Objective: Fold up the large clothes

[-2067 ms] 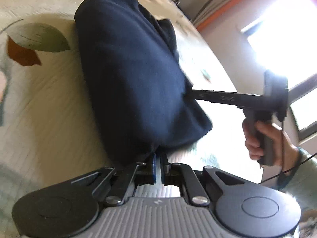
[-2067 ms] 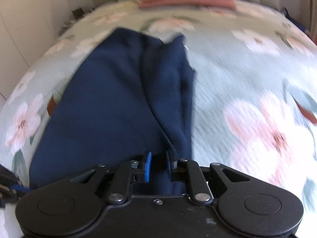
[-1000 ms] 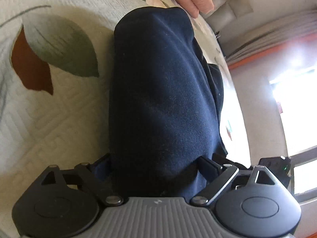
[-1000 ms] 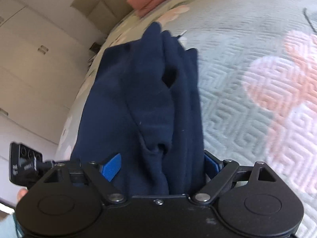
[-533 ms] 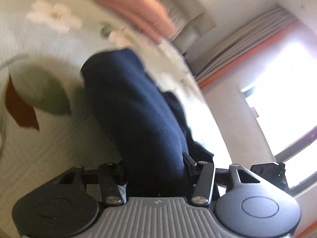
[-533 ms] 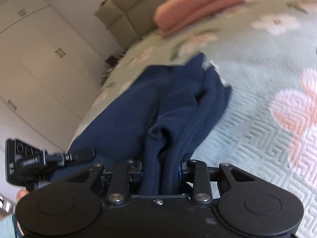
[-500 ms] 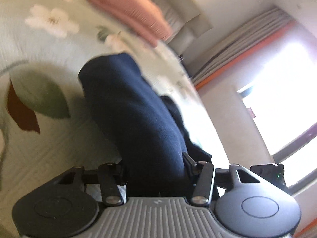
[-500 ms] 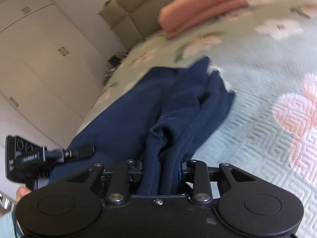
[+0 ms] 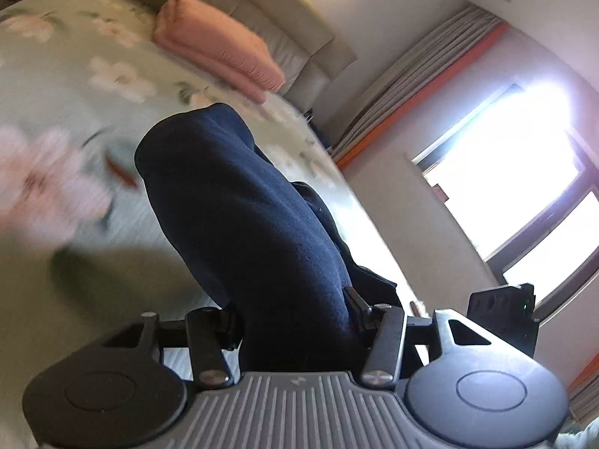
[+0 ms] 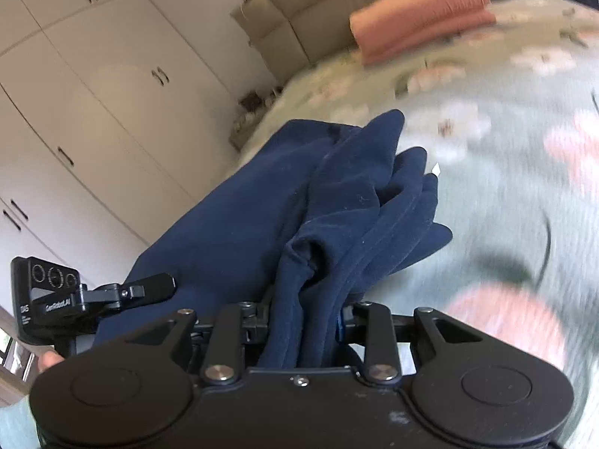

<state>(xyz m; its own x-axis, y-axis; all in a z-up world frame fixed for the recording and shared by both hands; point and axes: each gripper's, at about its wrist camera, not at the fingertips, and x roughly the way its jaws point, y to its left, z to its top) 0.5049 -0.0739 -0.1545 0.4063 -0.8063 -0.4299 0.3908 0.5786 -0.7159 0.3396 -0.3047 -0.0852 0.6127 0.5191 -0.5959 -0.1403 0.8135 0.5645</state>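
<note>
While gripped, navy garment (image 9: 247, 224) stretches lengthwise, seemingly toward pillow (image 9: 217, 45)

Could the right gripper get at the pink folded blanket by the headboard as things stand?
Probably not: the right gripper is shut on the navy garment, and the pink blanket lies far across the bed.

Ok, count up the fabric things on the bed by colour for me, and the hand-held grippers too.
Navy blue: 1, the navy garment, clamped by both hand-held grippers.
Pink: 1, the folded pink blanket by the headboard.
Floral green: 1, the bedspread.
Hand-held grippers: 2, left hand-held gripper and right hand-held gripper.
Total: 5.
</note>
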